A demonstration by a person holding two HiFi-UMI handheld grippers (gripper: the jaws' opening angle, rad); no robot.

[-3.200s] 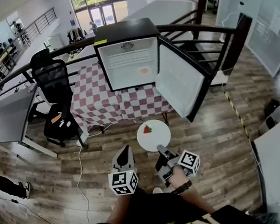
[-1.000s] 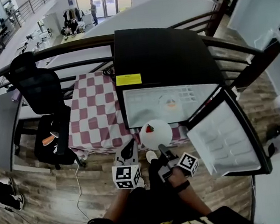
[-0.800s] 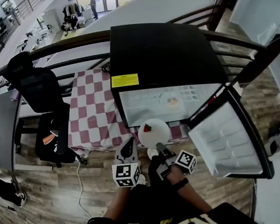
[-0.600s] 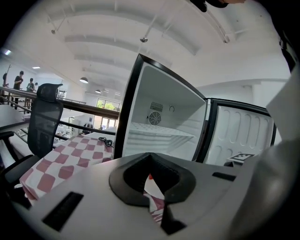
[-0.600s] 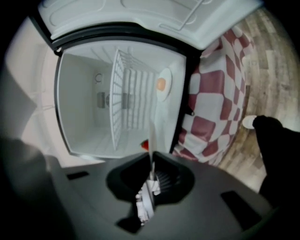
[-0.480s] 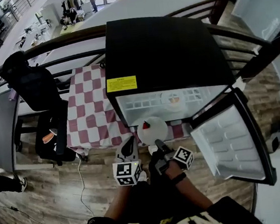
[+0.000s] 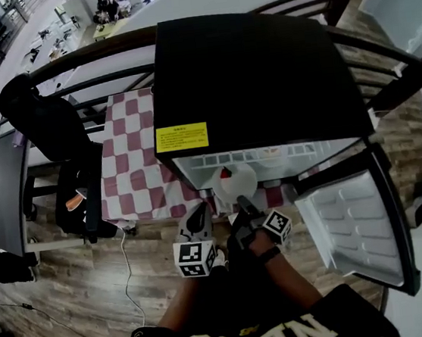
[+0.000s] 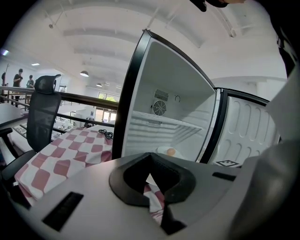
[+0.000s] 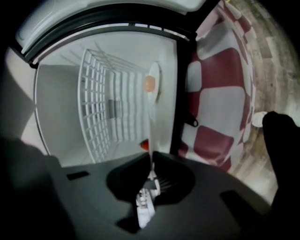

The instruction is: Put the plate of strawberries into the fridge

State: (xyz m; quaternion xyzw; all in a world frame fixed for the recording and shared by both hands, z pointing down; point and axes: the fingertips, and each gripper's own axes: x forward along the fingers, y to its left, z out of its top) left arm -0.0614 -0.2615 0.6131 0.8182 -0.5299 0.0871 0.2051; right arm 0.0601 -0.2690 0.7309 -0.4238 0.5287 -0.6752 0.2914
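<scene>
A white plate (image 7: 239, 184) carrying a strawberry (image 7: 225, 173) hovers at the mouth of the open black fridge (image 7: 253, 75). My right gripper (image 7: 240, 201) is shut on the plate's near rim. In the right gripper view the plate (image 9: 151, 126) shows edge-on, running from the jaws of the right gripper (image 9: 151, 164) into the white interior, with the strawberry (image 9: 145, 145) just beyond them. My left gripper (image 7: 200, 212) hangs to the plate's left, shut and holding nothing. In the left gripper view the left gripper (image 8: 151, 180) points at the fridge interior (image 8: 173, 108).
The fridge door (image 7: 355, 222) stands swung out to the right. Inside, a small plate with an orange item (image 8: 169, 151) lies on the floor under a wire shelf (image 9: 96, 103). A checkered tablecloth (image 7: 130, 158), an office chair (image 7: 53, 122) and a railing (image 7: 83, 61) lie left.
The plate and both grippers have come closer to the fridge; the plate has gone from out in front of it to its opening. The right gripper's hold is unchanged.
</scene>
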